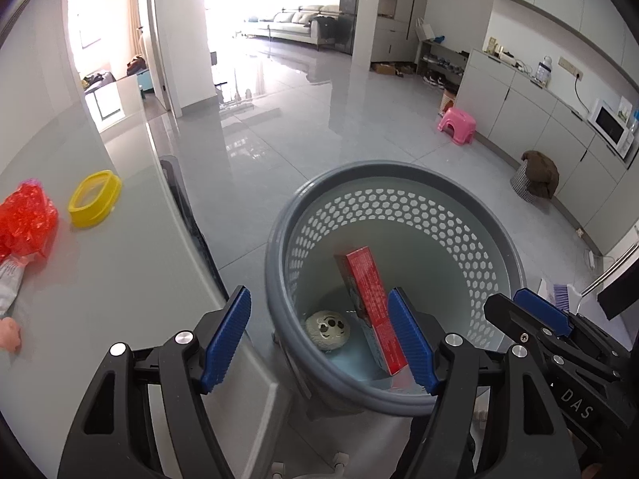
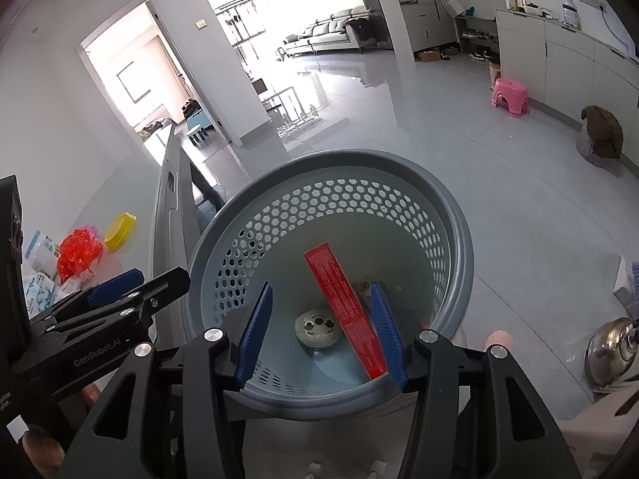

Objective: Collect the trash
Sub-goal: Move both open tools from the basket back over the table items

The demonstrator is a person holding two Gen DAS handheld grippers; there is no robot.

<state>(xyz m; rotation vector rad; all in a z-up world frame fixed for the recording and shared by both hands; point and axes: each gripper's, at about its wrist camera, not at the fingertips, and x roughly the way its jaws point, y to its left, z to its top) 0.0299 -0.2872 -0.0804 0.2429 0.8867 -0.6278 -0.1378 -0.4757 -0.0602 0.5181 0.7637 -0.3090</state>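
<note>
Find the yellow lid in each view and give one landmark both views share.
Left wrist: yellow lid lies at the left, on the grey table, right of the red wrapper.
Right wrist: yellow lid lies at lower left, up and right of the red wrapper.
Shared landmark: pink stool on the floor.

- I'm looking into a home, an open living and dining area with a glossy tiled floor (image 1: 303, 135).
- A sofa (image 1: 287, 24) sits by bright windows at the far end.
- Wall cabinets (image 1: 531, 107) carry a microwave (image 1: 609, 125).
- A shoe rack (image 1: 441, 60) and pink stool (image 1: 457, 123) stand nearby.
</note>
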